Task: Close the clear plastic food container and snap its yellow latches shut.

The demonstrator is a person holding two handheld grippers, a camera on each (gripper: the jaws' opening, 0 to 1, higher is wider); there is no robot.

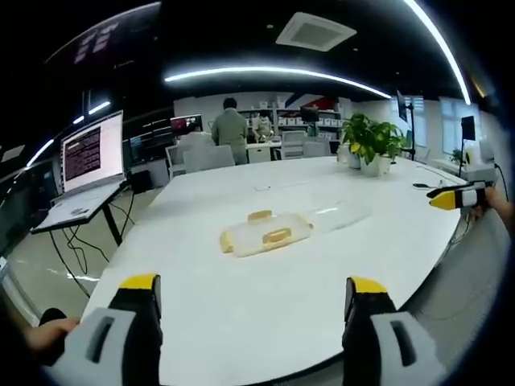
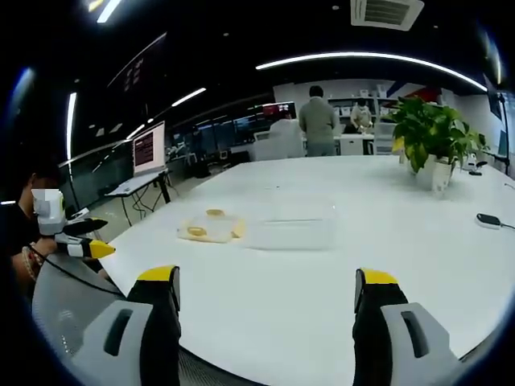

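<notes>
White surface [image 1: 322, 265] is stretching out ahead of both my tongs, and the clear plastic container [image 2: 291, 224] is sitting on it well beyond my tips, touched by neither pair. In the left gripper view my left tongs [image 1: 253, 293] are hanging released, jaws spread wide with nothing between them, just over the near edge of the surface. Straight ahead of them, between the two jaws as I am looking, the lid [image 1: 265, 232] with its yellow latches [image 1: 277, 235] is lying flat, and the clear tub is lying just beside it on the right, faint against the white. My other pair is peeking in at the right edge of that view, well apart from the container.

In the right gripper view my right tongs [image 2: 267, 288] are also hanging released and empty, jaws wide. Ahead of them and a little left, the lid is resting just beside the tub, so the container is standing open. My left tongs [image 2: 84, 238] are showing at the far left there, held off the surface edge.

Farther off, past the container, a potted plant [image 2: 430, 135] is standing on the surface, a small dark object [image 2: 489, 220] is lying to the right, a laptop [image 1: 87, 165] is glowing to the left, and a person [image 1: 230, 129] is standing at the back.
</notes>
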